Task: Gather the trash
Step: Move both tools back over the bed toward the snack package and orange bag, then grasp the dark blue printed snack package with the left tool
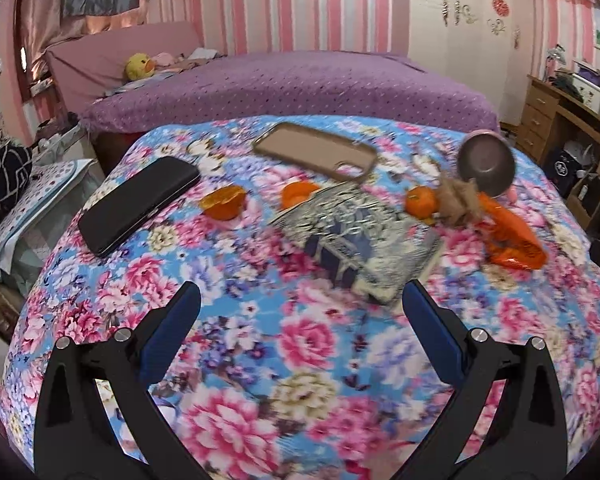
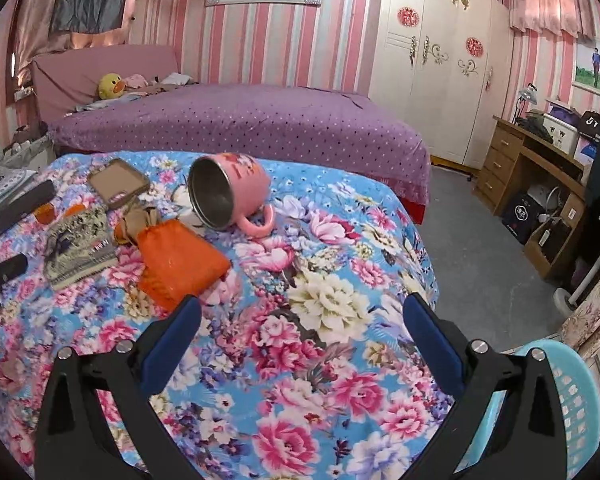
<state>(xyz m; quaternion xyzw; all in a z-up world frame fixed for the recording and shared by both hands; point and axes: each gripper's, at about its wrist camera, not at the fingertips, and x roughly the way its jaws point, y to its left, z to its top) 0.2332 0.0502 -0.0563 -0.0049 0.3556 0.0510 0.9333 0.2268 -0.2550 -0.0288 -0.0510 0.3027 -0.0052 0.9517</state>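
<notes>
Both my grippers hang released over the floral cloth (image 2: 320, 308), left gripper (image 1: 300, 312) and right gripper (image 2: 300, 320) alike, nothing between the fingers. Nearest my right, the orange wrapper (image 2: 180, 264) lies flat, touching a brown crumpled paper (image 2: 138, 218). A slick wrapper on soft cloth could slide away, or I might pinch fabric with it. The blue basket (image 2: 572, 396) sits at my right edge. Ahead of my left: one patterned booklet (image 1: 356, 236), three orange fruit pieces (image 1: 224, 202), though blur makes peel versus whole uncertain. Farther: one tipped pink mug (image 2: 236, 188), one black case (image 1: 136, 204), one phone case (image 1: 316, 150).
</notes>
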